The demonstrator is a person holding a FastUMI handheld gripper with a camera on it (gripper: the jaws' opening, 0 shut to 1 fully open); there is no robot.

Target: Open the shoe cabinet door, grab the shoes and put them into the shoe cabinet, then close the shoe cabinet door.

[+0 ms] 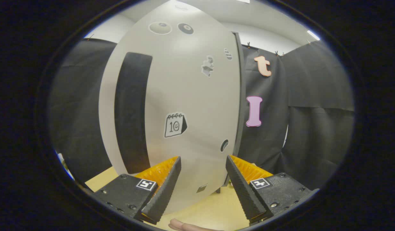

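The shoe cabinet's pale grey door [184,96] stands close in front of me, shut flush against the cabinet's dark right edge. A long black vertical handle strip [131,112] runs down its left part. Several stickers dot the door, among them a calendar sticker [175,125]. My gripper [203,160] is open, its two fingers spread wide just short of the door's lower part, with nothing between them. The left fingertip [176,162] lies just right of the handle strip's lower end.
The cabinet stands on a light wooden floor [213,208]. Black cloth walls hang on both sides of it. A person's fingertips [187,227] show on the floor below the fingers.
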